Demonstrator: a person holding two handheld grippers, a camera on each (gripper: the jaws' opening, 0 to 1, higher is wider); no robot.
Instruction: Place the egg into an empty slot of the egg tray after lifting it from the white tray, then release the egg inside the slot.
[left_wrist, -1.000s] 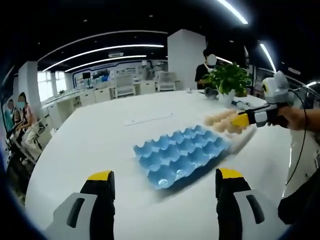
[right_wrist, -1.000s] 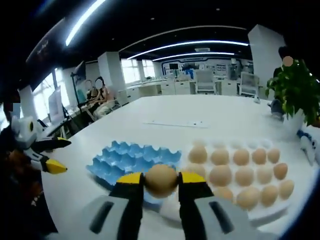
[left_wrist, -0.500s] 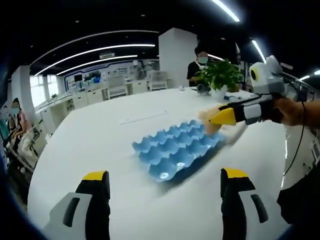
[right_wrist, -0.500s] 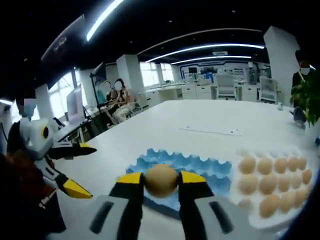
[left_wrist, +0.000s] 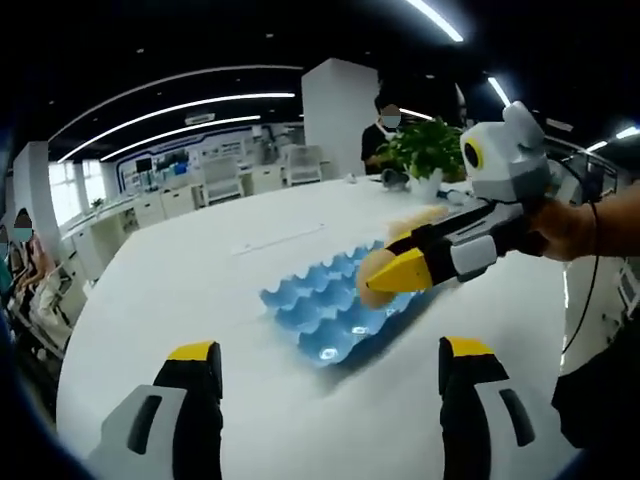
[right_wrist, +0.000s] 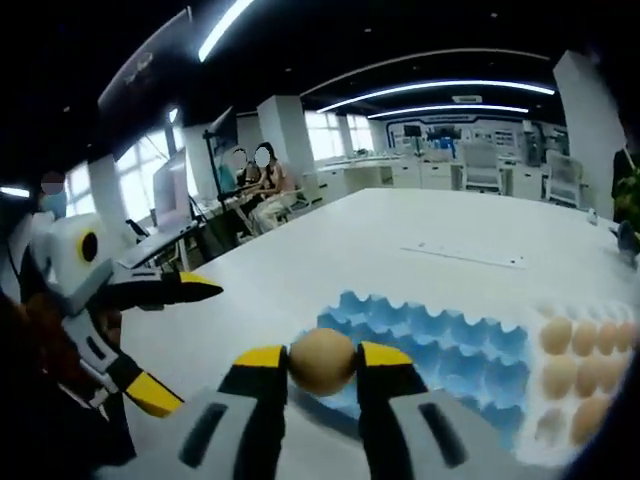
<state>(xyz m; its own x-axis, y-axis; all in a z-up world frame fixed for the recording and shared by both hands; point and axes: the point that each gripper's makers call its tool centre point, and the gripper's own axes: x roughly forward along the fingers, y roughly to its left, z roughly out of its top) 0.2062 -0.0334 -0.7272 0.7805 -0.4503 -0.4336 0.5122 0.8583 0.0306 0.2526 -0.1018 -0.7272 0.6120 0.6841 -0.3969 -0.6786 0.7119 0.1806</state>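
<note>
In the right gripper view, the right gripper has its yellow-tipped fingers closed against both sides of a brown egg, which sits squarely between the tips. The egg is held above the near left part of the blue egg tray, whose cups look empty. To the right of the blue tray, touching or just beside it, lies the white tray with more brown eggs in rows. Both trays rest on a broad white tabletop. At the left of this view the left gripper shows with its fingers spread wide apart and nothing between them.

In the left gripper view, the left gripper has its two fingers standing far apart at the bottom, holding nothing, above bare tabletop on the near side of the egg tray. The right gripper reaches in from the right, held by a hand, with the egg at its tips over the right part of the egg tray. A potted plant stands at the far side of the tabletop, and a person stands behind it.
</note>
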